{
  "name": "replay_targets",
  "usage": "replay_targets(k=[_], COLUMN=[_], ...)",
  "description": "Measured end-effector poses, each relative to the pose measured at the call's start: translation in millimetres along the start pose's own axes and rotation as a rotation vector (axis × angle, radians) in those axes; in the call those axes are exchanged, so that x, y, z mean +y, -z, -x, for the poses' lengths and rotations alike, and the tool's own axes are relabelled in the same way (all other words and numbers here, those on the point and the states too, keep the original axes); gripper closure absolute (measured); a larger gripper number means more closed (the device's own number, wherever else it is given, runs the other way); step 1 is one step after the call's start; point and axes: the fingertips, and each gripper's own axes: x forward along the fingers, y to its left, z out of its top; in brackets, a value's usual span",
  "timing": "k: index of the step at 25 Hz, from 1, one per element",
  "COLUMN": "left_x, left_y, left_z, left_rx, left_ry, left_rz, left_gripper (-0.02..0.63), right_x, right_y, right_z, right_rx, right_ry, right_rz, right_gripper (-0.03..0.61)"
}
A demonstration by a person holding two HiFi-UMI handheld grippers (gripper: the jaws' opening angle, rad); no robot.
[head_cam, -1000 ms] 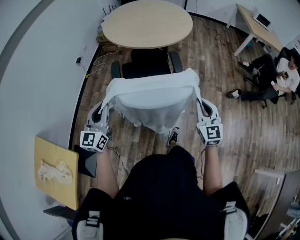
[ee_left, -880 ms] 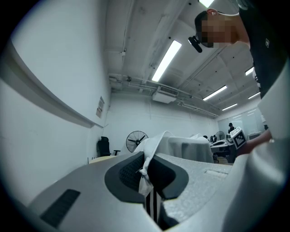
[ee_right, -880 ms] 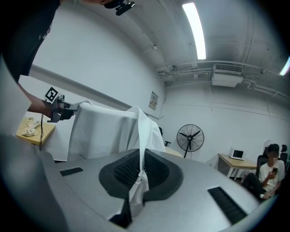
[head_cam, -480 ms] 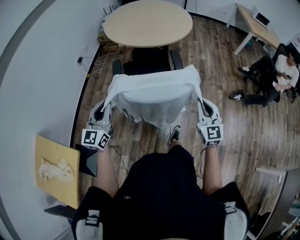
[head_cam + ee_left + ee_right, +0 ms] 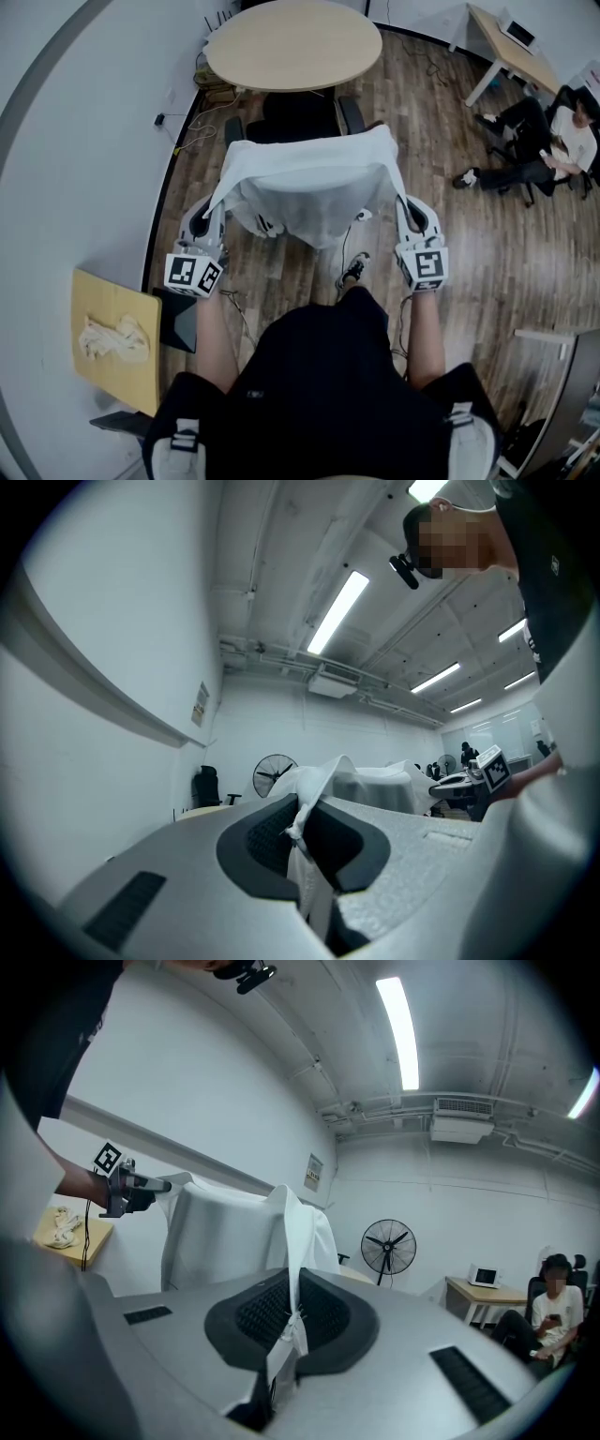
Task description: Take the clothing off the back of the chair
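A white garment (image 5: 305, 183) hangs spread between my two grippers, in front of the black office chair (image 5: 298, 120). My left gripper (image 5: 208, 217) is shut on the garment's left edge, with a fold of white cloth (image 5: 302, 832) pinched between its jaws. At the other edge, my right gripper (image 5: 405, 211) is shut on the cloth (image 5: 292, 1321) in the same way. From the right gripper view the garment (image 5: 225, 1232) stretches across to the left gripper (image 5: 122, 1190). Most of the chair back is hidden behind the cloth.
A round wooden table (image 5: 293, 45) stands just beyond the chair. A person sits at the far right (image 5: 544, 150) near a rectangular desk (image 5: 511, 52). A wooden board with a crumpled cloth (image 5: 112, 337) lies by the wall at the left. A standing fan (image 5: 387, 1241) is in the background.
Both grippers have shifted slightly with the garment held taut between them. Its hem sits higher in the picture, and parts of the chair's base now show beneath it.
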Motion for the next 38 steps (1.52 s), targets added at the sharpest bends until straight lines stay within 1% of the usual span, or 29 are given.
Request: replay_targets(k=[3, 6, 9, 16, 17, 20, 23, 28, 33, 38], left_x=[-2.3, -0.8, -1.2, -3.8, -4.1, -2.2, 0.0, -1.1, 0.1, 13.6], left_y=[-2.7, -3.1, -5.0, -13.2, -13.7, -12.7, -10.4, -12.9, -16.7, -14.4], left_z=[0.8, 3.9, 7.0, 9.5, 10.3, 8.9, 11.8, 18.5, 26.5, 48.9], left_rx=[-0.01, -0.012, -0.01, -0.032, -0.035, -0.045, -0.05, -0.07, -0.093, -0.128], left_ry=[-0.002, -0.009, -0.012, -0.015, -0.018, -0.032, -0.045, -0.069, -0.083, -0.106], left_rz=[0.0, 0.005, 0.0, 0.004, 0.006, 0.015, 0.024, 0.035, 0.042, 0.091], left_gripper=[0.611, 0.611, 0.611, 0.611, 0.611, 0.611, 0.611, 0.611, 0.611, 0.611], right_x=[-1.0, -0.6, -1.7, -5.1, -7.0, -17.0, -21.1, -38.2, -46.8, -44.1], right_y=[1.6, -5.5, -12.8, -7.8, -7.3, -12.1, -17.3, -20.3, -20.7, -16.7], right_z=[4.8, 7.4, 8.4, 21.3, 23.1, 23.4, 24.4, 39.2, 49.7, 58.1], right_rx=[0.006, 0.014, -0.02, 0.003, 0.003, -0.039, -0.052, -0.119, -0.121, -0.113], right_ry=[-0.001, 0.001, 0.0, 0.015, 0.018, 0.026, 0.039, 0.067, 0.097, 0.125], right_rz=[0.006, 0.014, 0.019, 0.013, 0.01, -0.01, -0.01, -0.118, -0.118, -0.12], right_gripper=[0.581, 0.58, 0.58, 0.581, 0.581, 0.581, 0.581, 0.581, 0.581, 0.581])
